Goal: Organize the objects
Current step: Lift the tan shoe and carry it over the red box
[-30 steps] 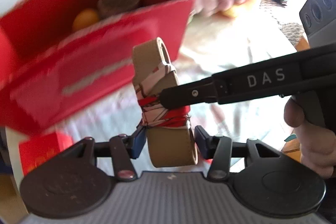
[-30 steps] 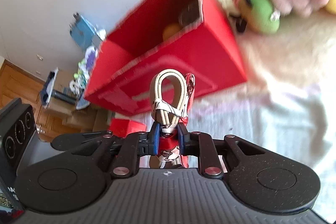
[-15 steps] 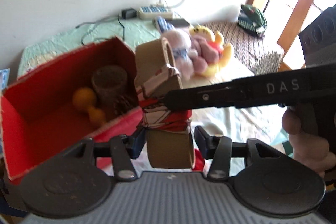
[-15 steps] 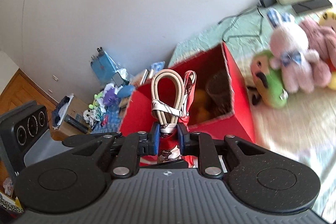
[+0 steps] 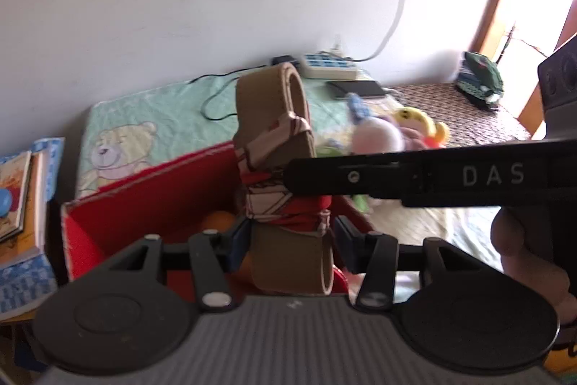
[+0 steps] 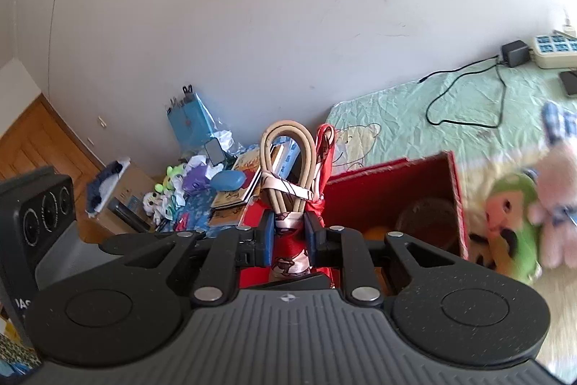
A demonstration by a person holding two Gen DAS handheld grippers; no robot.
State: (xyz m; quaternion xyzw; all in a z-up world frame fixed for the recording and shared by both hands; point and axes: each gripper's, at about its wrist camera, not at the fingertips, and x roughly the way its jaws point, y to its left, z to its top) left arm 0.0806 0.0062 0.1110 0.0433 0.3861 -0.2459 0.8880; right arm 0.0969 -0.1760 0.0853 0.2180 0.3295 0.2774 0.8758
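Note:
A folded tan belt (image 5: 267,103) bound with a red-and-cream scarf (image 5: 274,201) stands upright in the air, held by both grippers. My left gripper (image 5: 290,233) is shut on its lower part. From the right, a black finger (image 5: 360,175) of the right gripper clamps the scarf wrap. In the right wrist view the right gripper (image 6: 286,230) is shut on the same bundle, with the belt loops (image 6: 268,161) sticking up above the pads. Just beyond and below sits the open red box (image 5: 144,197) (image 6: 378,190), with an orange fruit (image 6: 375,233) and a brown cup (image 6: 425,219) inside.
Plush toys (image 6: 512,222) (image 5: 396,136) lie right of the box on the bed. A power strip (image 5: 328,65) with cables and a dark phone sit by the wall. Books (image 5: 18,197) and clutter (image 6: 187,183) are stacked left of the box. A green toy tank (image 5: 479,78) stands far right.
Both grippers have risen with the belt bundle. The red box has dropped from filling the view to sitting low behind the bundle, its opening now seen from above. Both grips are unchanged.

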